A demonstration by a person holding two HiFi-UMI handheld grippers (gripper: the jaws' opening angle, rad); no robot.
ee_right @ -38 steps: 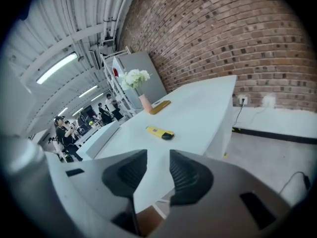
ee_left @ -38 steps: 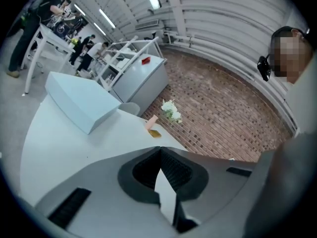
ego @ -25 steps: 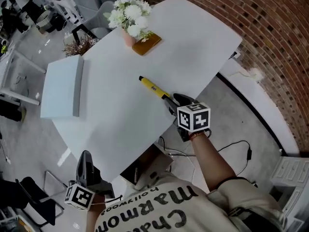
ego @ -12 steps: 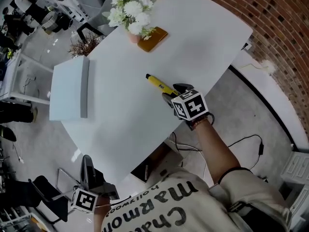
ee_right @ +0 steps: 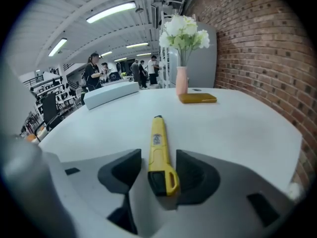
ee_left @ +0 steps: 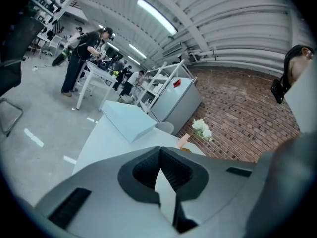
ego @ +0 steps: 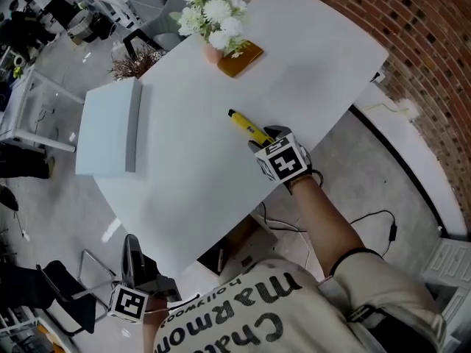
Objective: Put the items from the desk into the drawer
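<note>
Print is seen on the person's shirt (ego: 243, 318), upside down in the head view. Large dark letters are read as "Cha" and, in the line above them in the picture, "maRmo"; both are cut short by folds and the picture's edge. A smaller line higher up is read as "hollywood". A small label (ee_right: 156, 139) is carried on the yellow tool (ee_right: 159, 155) lying on the tabletop (ee_right: 237, 128), but its print cannot be read.

Light: bright, even, from ceiling strips (ee_right: 110, 12) above table (ego: 191, 168) | Shadows: faint, soft on table | Gripper views: fisheye-bent, dark-vignetted corners | Focus: near foreground slightly soft
</note>
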